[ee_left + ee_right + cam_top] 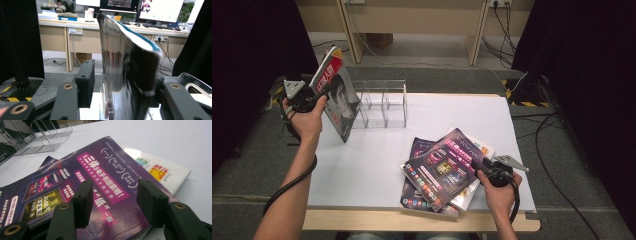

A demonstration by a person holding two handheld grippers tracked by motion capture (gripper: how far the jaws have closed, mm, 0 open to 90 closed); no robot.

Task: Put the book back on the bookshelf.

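My arms are bare, no sleeves. Each tool [302, 97] [498, 172] is black, with a grey three-cornered plate on top and a black cable trailing back along my forearm. Jaws are blocky black pads on links with brass-coloured pivot pins.

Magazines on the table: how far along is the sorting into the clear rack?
Nothing is filed: the clear rack looks empty. In hand: the left gripper has a red-topped magazine upright between its jaws beside the rack. Left: the purple magazines piled under the open right gripper.
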